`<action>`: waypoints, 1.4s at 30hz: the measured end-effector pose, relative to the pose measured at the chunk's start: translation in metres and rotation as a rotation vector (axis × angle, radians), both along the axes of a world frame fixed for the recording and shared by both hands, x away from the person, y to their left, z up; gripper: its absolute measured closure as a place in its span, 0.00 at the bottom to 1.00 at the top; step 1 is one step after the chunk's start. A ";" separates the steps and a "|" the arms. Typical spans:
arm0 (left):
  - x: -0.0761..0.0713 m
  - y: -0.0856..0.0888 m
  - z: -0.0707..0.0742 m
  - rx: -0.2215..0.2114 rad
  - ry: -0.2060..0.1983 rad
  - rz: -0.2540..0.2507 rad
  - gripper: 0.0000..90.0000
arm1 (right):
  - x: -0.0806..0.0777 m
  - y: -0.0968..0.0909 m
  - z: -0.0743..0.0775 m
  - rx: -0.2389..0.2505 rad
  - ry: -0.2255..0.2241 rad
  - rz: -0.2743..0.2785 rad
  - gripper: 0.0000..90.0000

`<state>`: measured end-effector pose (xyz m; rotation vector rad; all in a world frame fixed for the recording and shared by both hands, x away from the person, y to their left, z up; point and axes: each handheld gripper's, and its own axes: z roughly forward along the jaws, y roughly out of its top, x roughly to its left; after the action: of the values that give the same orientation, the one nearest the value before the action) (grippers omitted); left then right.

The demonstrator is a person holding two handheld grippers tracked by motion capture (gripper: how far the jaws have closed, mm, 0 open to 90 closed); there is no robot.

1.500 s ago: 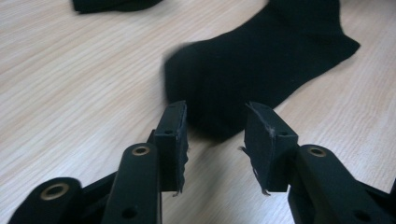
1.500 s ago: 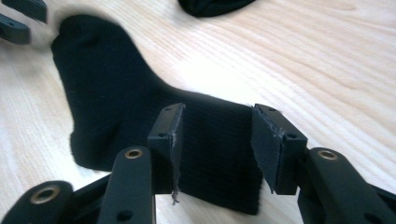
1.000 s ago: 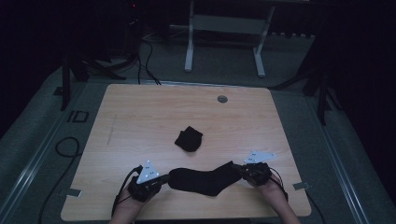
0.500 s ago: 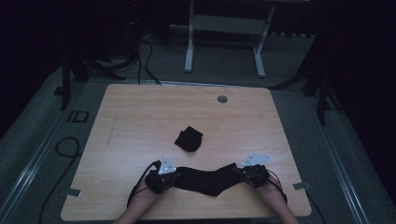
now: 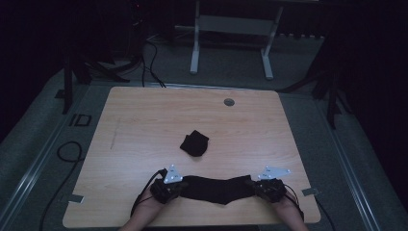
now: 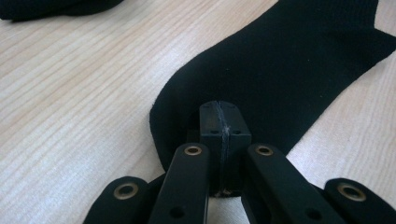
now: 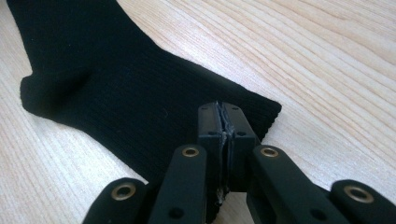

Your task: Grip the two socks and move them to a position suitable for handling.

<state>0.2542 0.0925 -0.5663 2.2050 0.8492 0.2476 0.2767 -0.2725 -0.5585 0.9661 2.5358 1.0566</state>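
- We find a black sock (image 5: 216, 188) stretched flat along the lower centre of the high view, on the tabletop (image 5: 144, 120).
- The left gripper (image 5: 174, 186) has its jaws clamped on one end of the sock; the right gripper (image 5: 257, 186) pinches the other end.
- We judge the knit light, limp and stretchy, not fragile; ends are the sound hold.
- A bundled black cloth (image 5: 194, 143) lies apart, mid-frame.

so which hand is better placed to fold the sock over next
Probably the right. The right gripper pinches the open cuff end of the black sock, a straight edge to carry across. The left gripper pins the toe end and can anchor it flat on the table.
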 end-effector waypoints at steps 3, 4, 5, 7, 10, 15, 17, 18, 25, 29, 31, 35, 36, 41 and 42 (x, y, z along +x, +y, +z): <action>-0.002 0.001 0.000 -0.003 0.003 -0.001 1.00 | 0.000 0.001 0.001 -0.007 0.004 0.005 0.95; -0.002 0.001 0.000 -0.003 0.003 -0.001 1.00 | 0.000 0.001 0.001 -0.007 0.004 0.005 0.95; -0.002 0.001 0.000 -0.003 0.003 -0.001 1.00 | 0.000 0.002 0.001 -0.011 0.001 0.009 0.95; -0.002 0.005 0.002 -0.033 0.000 -0.001 1.00 | 0.000 0.005 0.004 -0.017 -0.003 0.022 0.94; -0.003 0.009 0.006 -0.065 -0.021 0.000 0.96 | 0.000 0.009 0.009 -0.016 -0.015 0.035 0.93; -0.004 0.019 0.013 -0.126 -0.043 0.019 0.83 | 0.011 0.025 0.033 0.014 -0.074 0.067 0.86; -0.006 0.021 0.013 -0.126 -0.049 0.026 0.76 | 0.019 0.035 0.042 0.030 -0.097 0.078 0.83; -0.007 0.022 0.012 -0.126 -0.054 0.027 0.75 | 0.023 0.039 0.046 0.034 -0.108 0.091 0.81; -0.009 0.028 0.009 -0.131 -0.059 0.052 0.67 | 0.053 0.077 0.062 0.056 -0.121 0.140 0.62; -0.011 0.031 0.008 -0.132 -0.061 0.066 0.64 | 0.066 0.095 0.065 0.063 -0.126 0.161 0.52; -0.012 0.035 0.007 -0.132 -0.061 0.075 0.64 | 0.078 0.112 0.066 0.048 -0.124 0.178 0.50; -0.011 0.037 0.007 -0.143 -0.060 0.088 0.62 | 0.089 0.127 0.066 0.034 -0.127 0.185 0.49; -0.011 0.038 0.007 -0.146 -0.062 0.087 0.62 | 0.092 0.132 0.065 0.030 -0.123 0.187 0.49; -0.011 0.039 0.007 -0.146 -0.069 0.096 0.55 | 0.111 0.159 0.055 0.002 -0.098 0.202 0.48; -0.011 0.039 0.008 -0.153 -0.067 0.098 0.55 | 0.115 0.164 0.052 -0.010 -0.096 0.205 0.48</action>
<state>0.2429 0.1319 -0.5588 2.0054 0.9095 0.2925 0.3920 -0.1084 -0.5062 0.6459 2.5997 1.1150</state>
